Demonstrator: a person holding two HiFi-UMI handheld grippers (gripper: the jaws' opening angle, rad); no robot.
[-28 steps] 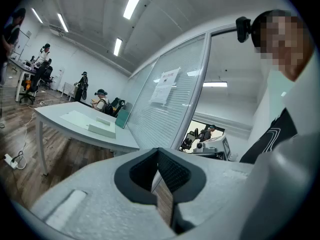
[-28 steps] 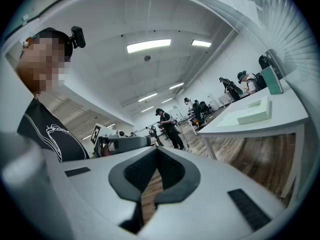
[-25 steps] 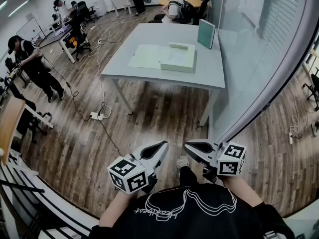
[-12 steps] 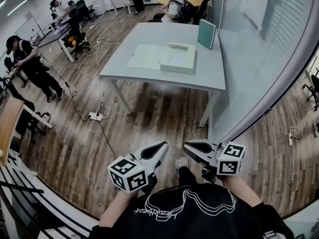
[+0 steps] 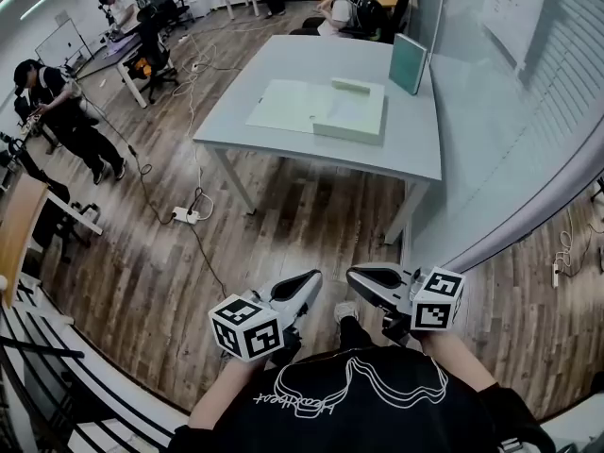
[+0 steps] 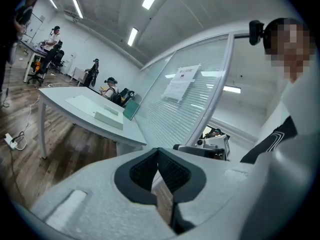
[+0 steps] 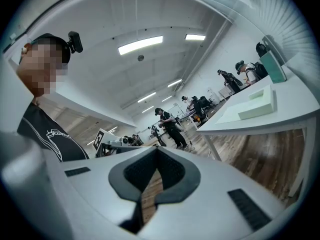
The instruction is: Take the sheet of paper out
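A grey table (image 5: 283,140) stands a few steps ahead on the wooden floor. On it lies a flat pale green sheet (image 5: 286,104), and against its right side a thick pale box (image 5: 354,118) with a small block (image 5: 351,85) on top. A teal binder (image 5: 408,62) stands upright at the table's far right. My left gripper (image 5: 307,281) and right gripper (image 5: 357,276) are held side by side near my body, far short of the table. Both are shut with nothing between the pads. The left gripper (image 6: 158,151) sees the table (image 6: 55,96) ahead to its left. The right gripper (image 7: 157,151) sees the box (image 7: 257,105) at its right.
A glass partition wall (image 5: 510,111) runs along the right of the table. Cables and a power strip (image 5: 184,217) lie on the floor to the left. People stand and sit at desks at the left (image 5: 57,111) and far back (image 5: 349,3). A railing (image 5: 47,366) is at the lower left.
The table has drawn slightly nearer and sits lower in the head view. Both grippers keep their place before my body, still shut.
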